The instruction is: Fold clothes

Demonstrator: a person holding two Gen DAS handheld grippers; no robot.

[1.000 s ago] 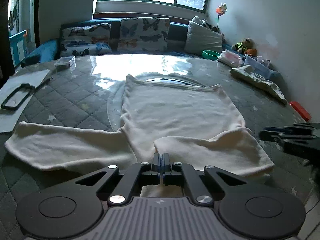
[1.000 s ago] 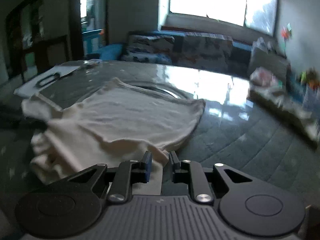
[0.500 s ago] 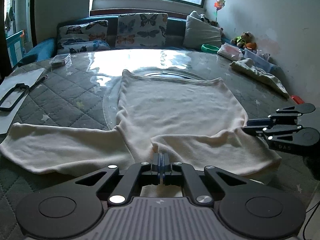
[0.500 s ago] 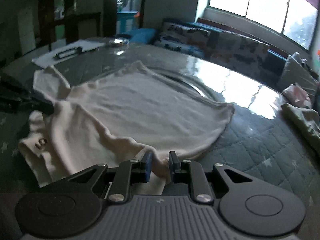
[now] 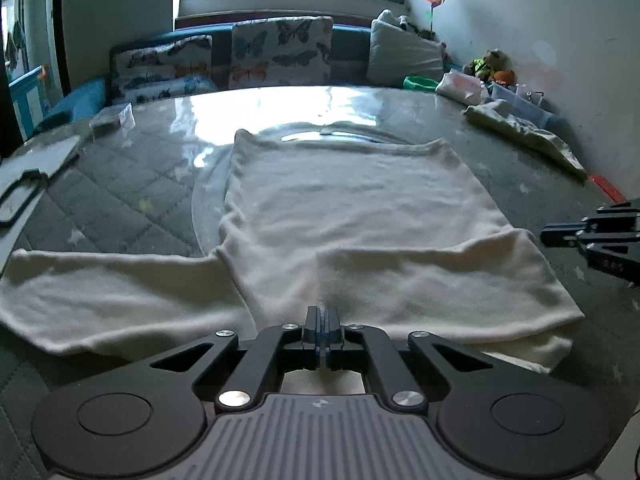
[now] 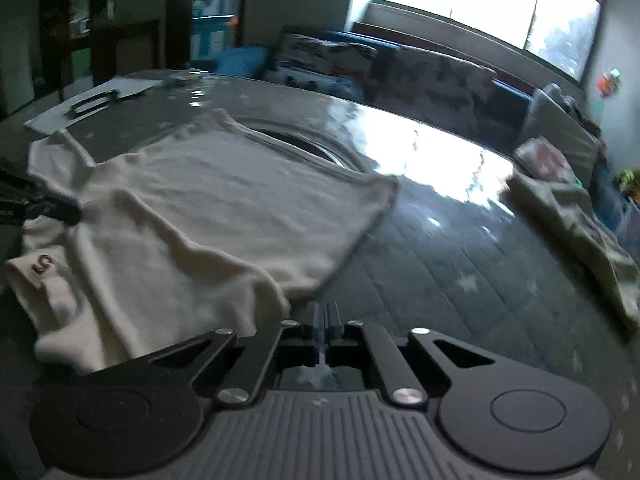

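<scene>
A cream long-sleeved top (image 5: pixel 344 216) lies flat on the grey quilted table (image 5: pixel 132 200). Its right sleeve (image 5: pixel 432 280) is folded across the body; its left sleeve (image 5: pixel 104 288) lies spread to the left. My left gripper (image 5: pixel 321 320) is shut on the near edge of the top at the fold. The right gripper (image 5: pixel 560 236) shows at the right edge of the left wrist view, beside the folded sleeve. In the right wrist view the right gripper (image 6: pixel 322 314) is shut and empty, just right of the top's edge (image 6: pixel 276 296). The left gripper's tip (image 6: pixel 60 210) shows at the far left there.
A second pale garment (image 5: pixel 528 132) lies at the table's right side. A white board with a black frame (image 5: pixel 24 184) lies at the left edge, with a small clear box (image 5: pixel 112 120) behind it. A cushioned bench (image 5: pixel 256 56) runs behind the table, under the window.
The right gripper has let go of the cream top, closed empty, and drawn back to the right of the folded sleeve. The left gripper keeps its hold and has barely moved.
</scene>
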